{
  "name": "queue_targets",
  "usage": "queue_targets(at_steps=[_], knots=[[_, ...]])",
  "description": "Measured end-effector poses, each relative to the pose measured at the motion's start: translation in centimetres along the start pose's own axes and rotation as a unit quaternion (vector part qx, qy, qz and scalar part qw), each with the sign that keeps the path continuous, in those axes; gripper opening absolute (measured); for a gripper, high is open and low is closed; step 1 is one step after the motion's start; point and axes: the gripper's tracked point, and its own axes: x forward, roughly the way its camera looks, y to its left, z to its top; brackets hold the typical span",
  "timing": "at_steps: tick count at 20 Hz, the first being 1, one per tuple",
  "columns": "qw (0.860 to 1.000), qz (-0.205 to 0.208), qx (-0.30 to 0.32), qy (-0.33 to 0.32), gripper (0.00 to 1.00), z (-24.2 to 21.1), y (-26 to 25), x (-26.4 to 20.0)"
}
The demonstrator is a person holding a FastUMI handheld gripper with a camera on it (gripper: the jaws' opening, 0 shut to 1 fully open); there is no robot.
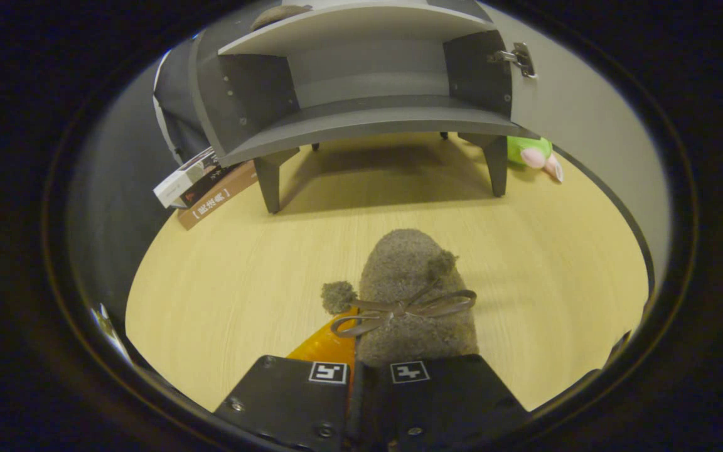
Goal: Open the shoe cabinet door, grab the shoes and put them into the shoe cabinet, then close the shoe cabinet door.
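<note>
Gripper (369,367) clenched on fuzzy slipper (413,301), heel end apparently pinched, toe pointing at open shoe cabinet (361,113) beyond. Soft, light, squashy; hold firm edge near bow (402,309).

The hand-held gripper (371,376) has two broad flat finger plates, each bearing a square black-and-white marker and small round screws near the corners.

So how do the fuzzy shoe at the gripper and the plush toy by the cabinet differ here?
The shoe is grey-brown with a ribbon bow and pom-poms; the plush toy is bright green with pink parts. The shoe sits just ahead of the gripper, its heel end between the near-closed fingers; the toy lies beyond, beside the shoe cabinet leg, untouched. Both look soft and are over the wooden floor.
</note>
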Motion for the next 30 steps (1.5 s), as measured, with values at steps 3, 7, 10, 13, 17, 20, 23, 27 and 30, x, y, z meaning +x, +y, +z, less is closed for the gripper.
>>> queue_targets(at_steps=[3,7,10,13,17,20,23,27,30], knots=[[1.000,0.022,0.003,0.001,0.07,0.3,0.6,-1.1],[0.998,0.029,-0.029,-0.037,0.06,3.0,1.3,-4.7],[0.996,0.038,-0.037,-0.069,0.05,5.6,2.6,-8.6],[0.992,0.044,-0.051,-0.107,0.05,8.7,3.8,-13.0],[0.983,0.043,-0.074,-0.161,0.06,13.7,5.8,-18.7],[0.976,0.036,-0.085,-0.199,0.06,18.4,6.7,-21.4],[0.967,0.021,-0.094,-0.236,0.06,23.9,6.9,-23.0],[0.957,0.003,-0.101,-0.273,0.06,31.8,7.2,-23.1],[0.953,-0.012,-0.105,-0.284,0.06,37.3,6.7,-21.5]])
